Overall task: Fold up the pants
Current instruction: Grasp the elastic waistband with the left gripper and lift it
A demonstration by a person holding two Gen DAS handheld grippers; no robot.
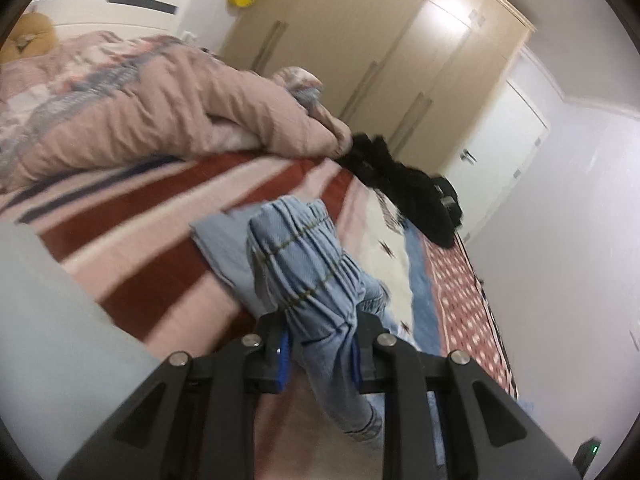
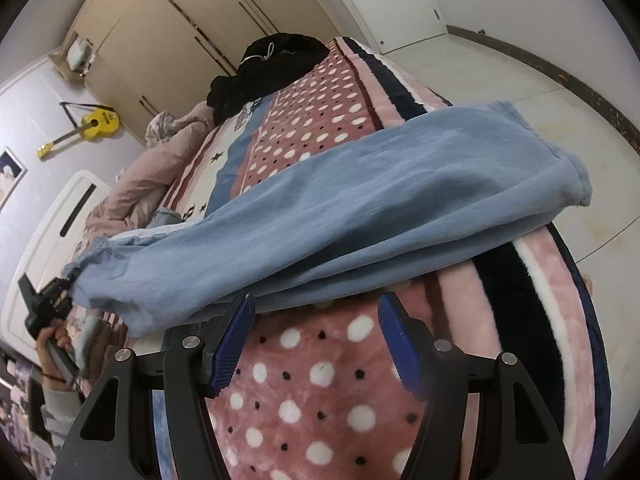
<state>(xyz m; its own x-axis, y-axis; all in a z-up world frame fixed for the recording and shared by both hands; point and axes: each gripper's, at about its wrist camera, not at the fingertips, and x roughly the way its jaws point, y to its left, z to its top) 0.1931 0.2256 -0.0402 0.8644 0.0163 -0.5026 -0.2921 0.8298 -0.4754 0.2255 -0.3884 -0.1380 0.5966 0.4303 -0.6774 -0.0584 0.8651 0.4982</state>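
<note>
Light blue pants (image 2: 360,208) lie stretched across the patterned blanket on the bed (image 2: 320,380), legs doubled, hems toward the bed's right edge. My left gripper (image 1: 322,340) is shut on the gathered elastic waistband (image 1: 296,264) and lifts it off the bed; it also shows at the far left of the right wrist view (image 2: 52,300). My right gripper (image 2: 316,332) is open and empty, its blue pads (image 2: 236,340) just in front of the near edge of the pant legs, above the dotted blanket.
A pink duvet (image 1: 160,112) is bunched at the head of the bed. A black garment pile (image 1: 404,184) lies at the bed's far side near the wardrobe (image 1: 360,40). A yellow guitar (image 2: 88,128) hangs on the wall. Tiled floor (image 2: 520,80) lies beyond the bed's edge.
</note>
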